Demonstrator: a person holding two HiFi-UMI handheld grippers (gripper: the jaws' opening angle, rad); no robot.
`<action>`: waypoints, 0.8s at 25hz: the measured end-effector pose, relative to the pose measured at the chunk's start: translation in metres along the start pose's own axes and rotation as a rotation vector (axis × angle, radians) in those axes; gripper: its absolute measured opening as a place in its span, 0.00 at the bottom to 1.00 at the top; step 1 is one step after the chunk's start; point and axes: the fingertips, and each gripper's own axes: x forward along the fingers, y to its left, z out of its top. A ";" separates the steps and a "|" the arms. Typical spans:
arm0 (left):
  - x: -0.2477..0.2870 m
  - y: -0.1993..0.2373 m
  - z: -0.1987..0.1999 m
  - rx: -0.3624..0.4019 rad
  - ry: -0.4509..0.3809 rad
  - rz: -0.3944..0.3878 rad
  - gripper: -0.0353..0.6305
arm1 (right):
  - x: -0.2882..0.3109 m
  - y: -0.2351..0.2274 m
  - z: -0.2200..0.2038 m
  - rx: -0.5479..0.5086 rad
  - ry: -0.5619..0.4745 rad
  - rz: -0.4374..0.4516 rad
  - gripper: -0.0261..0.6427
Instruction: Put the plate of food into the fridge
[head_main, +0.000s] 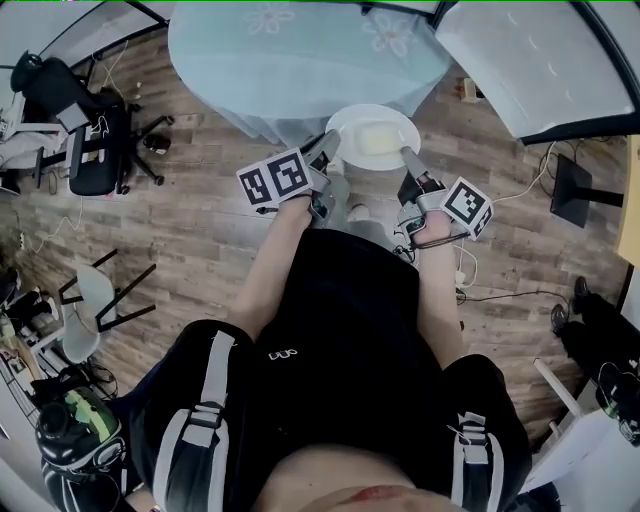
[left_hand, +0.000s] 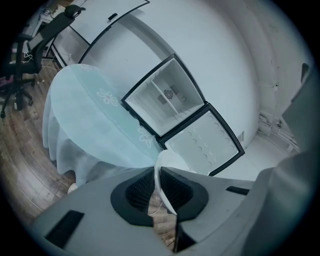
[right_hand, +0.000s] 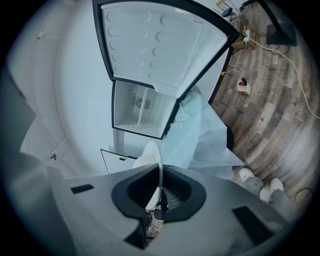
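Observation:
A white plate (head_main: 372, 137) carrying pale yellow food (head_main: 377, 138) is held in the air in front of the person, just off the round table's near edge. My left gripper (head_main: 328, 152) is shut on the plate's left rim (left_hand: 161, 184), and my right gripper (head_main: 411, 161) is shut on its right rim (right_hand: 158, 176). The plate shows edge-on between the jaws in both gripper views. The small fridge (left_hand: 167, 97) stands past the table with its door (left_hand: 202, 142) swung wide open and its white inside showing. The same fridge (right_hand: 140, 114) and door (right_hand: 157, 42) appear in the right gripper view.
A round table with a pale blue flowered cloth (head_main: 300, 50) stands directly ahead, between the person and the fridge. A black office chair (head_main: 85, 130) sits at the left, a white chair (head_main: 95, 300) lower left. Cables and a monitor stand (head_main: 570, 190) lie on the wooden floor at the right.

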 end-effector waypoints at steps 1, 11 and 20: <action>0.005 0.001 0.000 -0.004 0.006 0.000 0.10 | 0.001 -0.002 0.003 0.002 -0.002 -0.004 0.08; 0.053 -0.005 0.026 -0.001 0.037 -0.019 0.10 | 0.025 -0.008 0.048 0.013 -0.033 -0.023 0.08; 0.084 0.017 0.080 -0.022 0.021 0.015 0.11 | 0.088 0.001 0.077 0.018 0.007 -0.022 0.08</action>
